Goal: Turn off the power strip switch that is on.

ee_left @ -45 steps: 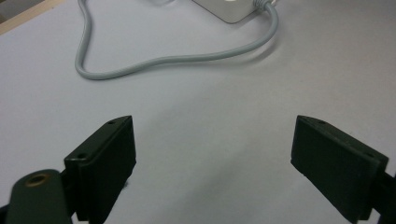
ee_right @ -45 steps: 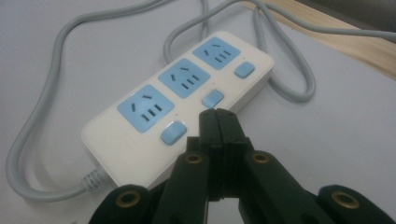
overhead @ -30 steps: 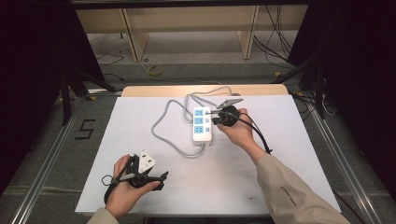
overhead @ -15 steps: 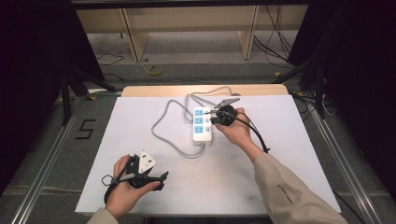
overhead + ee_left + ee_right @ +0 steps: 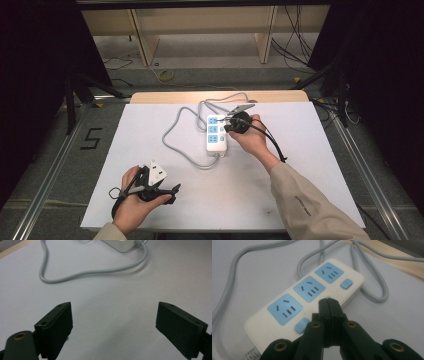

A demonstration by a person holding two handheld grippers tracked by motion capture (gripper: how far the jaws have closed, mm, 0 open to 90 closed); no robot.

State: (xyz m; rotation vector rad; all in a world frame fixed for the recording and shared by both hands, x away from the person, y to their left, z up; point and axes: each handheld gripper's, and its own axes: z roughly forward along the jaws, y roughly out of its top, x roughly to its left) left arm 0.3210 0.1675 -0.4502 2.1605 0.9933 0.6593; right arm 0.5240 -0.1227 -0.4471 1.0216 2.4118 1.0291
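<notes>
White plastic three-socket power strip (image 5: pixel 307 300) at table centre, right gripper (image 5: pixel 329 305), jaws pressed together, apparently pressing its middle switch; left gripper (image 5: pixel 113 327) spread, idle at seven o'clock; next: lift clear.

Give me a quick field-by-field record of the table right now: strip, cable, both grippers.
surface: white table
power strip: white power strip, three blue sockets, lying flat mid-table
switches: blue buttons beside the sockets, two clear in the right gripper view
indicator: small red light by the middle socket
cable: grey cable looping left and behind the strip
right gripper: right gripper, jaws shut, tip over the strip at the middle switch position
left gripper: left gripper, jaws open, nothing between them, near table edge
</notes>
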